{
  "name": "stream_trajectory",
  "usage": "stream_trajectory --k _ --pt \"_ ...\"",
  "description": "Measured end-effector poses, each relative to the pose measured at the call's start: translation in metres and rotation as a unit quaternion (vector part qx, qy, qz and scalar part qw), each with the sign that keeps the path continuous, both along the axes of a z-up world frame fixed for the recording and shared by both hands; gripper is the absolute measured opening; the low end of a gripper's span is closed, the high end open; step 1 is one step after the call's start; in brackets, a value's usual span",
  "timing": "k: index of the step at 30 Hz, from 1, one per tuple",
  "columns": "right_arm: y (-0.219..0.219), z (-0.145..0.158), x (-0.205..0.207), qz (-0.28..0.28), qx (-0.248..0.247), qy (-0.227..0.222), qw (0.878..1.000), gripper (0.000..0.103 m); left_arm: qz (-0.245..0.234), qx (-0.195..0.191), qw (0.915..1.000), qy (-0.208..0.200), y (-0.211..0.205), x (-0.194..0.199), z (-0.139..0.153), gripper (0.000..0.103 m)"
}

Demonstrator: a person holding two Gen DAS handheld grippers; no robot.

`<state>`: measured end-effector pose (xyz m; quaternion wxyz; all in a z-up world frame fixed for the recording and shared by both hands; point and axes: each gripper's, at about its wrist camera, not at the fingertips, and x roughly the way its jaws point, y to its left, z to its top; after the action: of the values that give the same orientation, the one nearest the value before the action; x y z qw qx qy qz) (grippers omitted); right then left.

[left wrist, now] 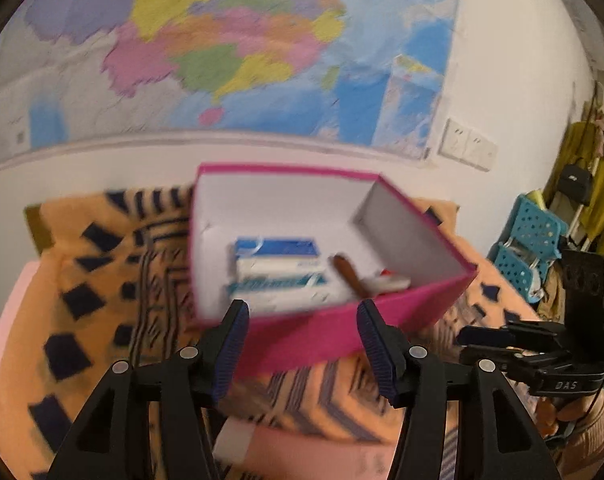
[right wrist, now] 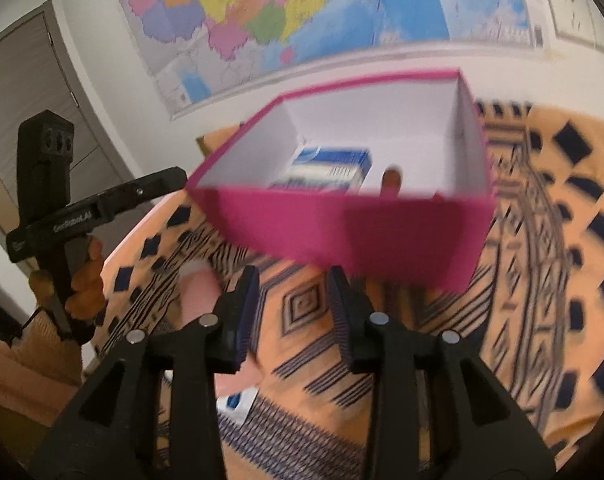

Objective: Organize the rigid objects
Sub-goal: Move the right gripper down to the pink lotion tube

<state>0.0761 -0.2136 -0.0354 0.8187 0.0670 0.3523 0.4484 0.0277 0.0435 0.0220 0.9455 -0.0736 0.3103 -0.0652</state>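
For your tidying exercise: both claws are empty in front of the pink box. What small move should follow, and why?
Probably turn the right claw down to the small blue-and-white carton lying on the orange patterned cloth. It seems the only item outside the pink cardboard box, which already holds similar cartons.

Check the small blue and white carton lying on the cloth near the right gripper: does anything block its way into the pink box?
Nothing visible does. The carton lies on the patterned cloth below the open, empty right gripper. The pink box is open-topped; only its near wall must be cleared.

Home room, wall map [left wrist: 222,52], patterned blanket [left wrist: 102,300], clothes on rack [left wrist: 598,184]
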Motion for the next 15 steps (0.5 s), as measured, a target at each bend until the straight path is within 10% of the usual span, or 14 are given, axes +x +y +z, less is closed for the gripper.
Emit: stream_trajectory --k 15 --pt "0.027 -0.055 -0.035 0.082 0.003 0.125 0.989 0.047 0.030 -0.019 0.9957 0.086 0.032 -0.023 -0.065 0.057"
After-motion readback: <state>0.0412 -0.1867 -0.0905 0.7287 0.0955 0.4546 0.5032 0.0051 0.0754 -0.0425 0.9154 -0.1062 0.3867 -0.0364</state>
